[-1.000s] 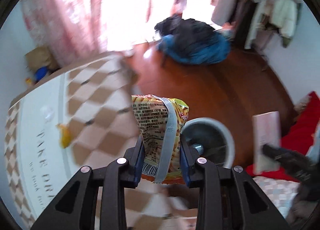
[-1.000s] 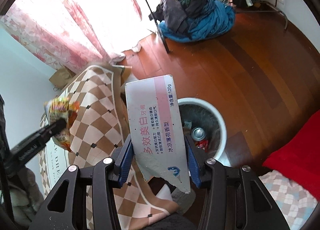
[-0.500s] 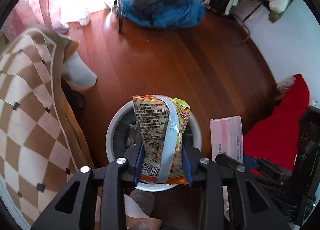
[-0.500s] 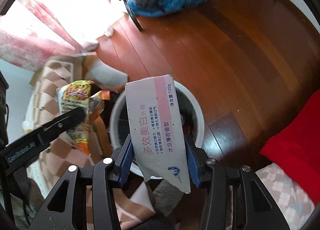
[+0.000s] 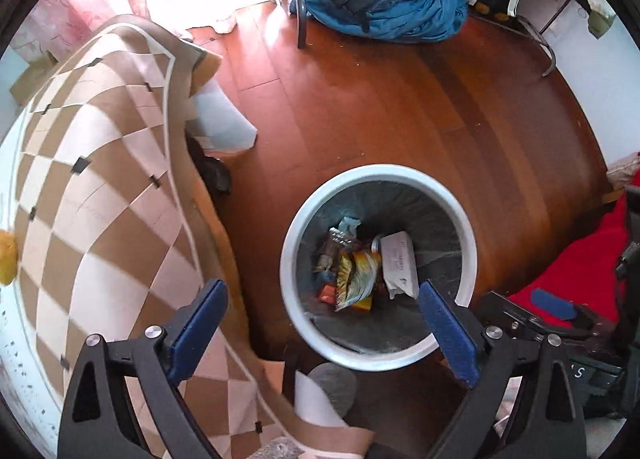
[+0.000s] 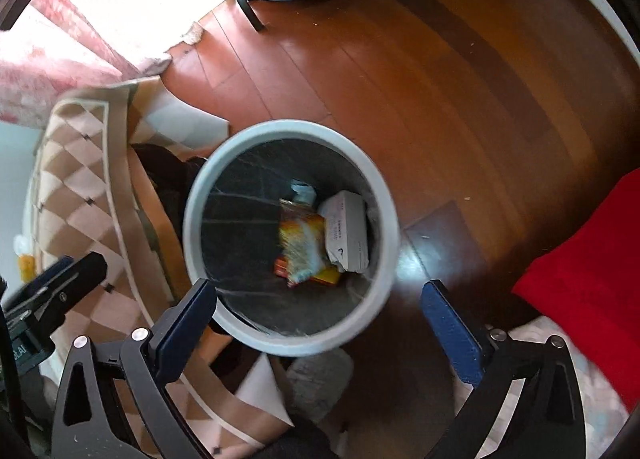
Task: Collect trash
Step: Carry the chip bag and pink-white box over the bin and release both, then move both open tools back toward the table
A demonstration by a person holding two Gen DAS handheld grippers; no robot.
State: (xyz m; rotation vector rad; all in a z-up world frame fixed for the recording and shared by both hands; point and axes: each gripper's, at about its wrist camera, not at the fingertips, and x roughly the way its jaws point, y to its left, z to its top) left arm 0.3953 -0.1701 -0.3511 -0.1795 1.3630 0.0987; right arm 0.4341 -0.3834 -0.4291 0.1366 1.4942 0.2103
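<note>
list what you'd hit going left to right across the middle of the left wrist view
checkered tablecloth → wooden floor → bin rim → snack bag → white toothpaste box → red cloth

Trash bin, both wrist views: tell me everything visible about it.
The trash bin is round, with a thick pale rim and a dark liner inside. It stands upright on the wood floor beside the checkered cloth. At its bottom lie a yellow snack bag, a white toothpaste box beside it and other scraps. Nothing grips it.
</note>
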